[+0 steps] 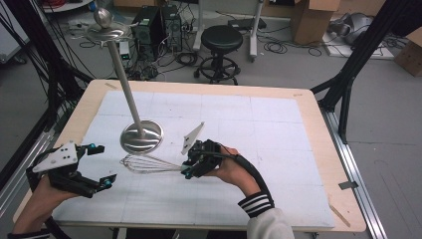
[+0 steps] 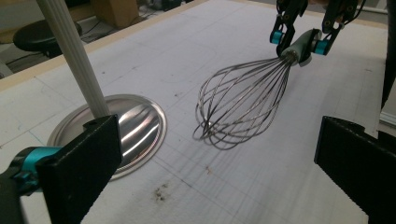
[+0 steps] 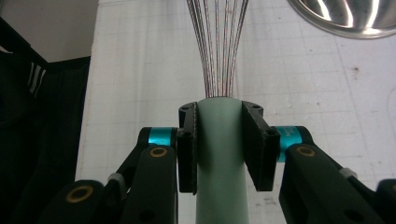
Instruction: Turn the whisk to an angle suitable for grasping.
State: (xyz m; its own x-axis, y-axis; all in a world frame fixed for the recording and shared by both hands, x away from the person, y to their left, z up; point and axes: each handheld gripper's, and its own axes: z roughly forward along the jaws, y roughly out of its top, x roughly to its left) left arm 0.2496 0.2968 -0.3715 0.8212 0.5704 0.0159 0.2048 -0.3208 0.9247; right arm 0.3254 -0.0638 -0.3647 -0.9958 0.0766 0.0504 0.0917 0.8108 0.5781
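A wire whisk lies low over the white mat, its balloon pointing left toward the stand's round steel base. My right gripper is shut on the whisk's pale green handle; in the right gripper view the pads press both sides of it, and the wires run up toward the base. My left gripper stands open at the table's left edge with nothing between its fingers. In the left gripper view the whisk lies ahead, beside the base.
A ribbed pole leans up and left from the base to a steel disc with a ball. The white mat covers a wooden table. Behind it stand a black stool, computer towers and cardboard boxes.
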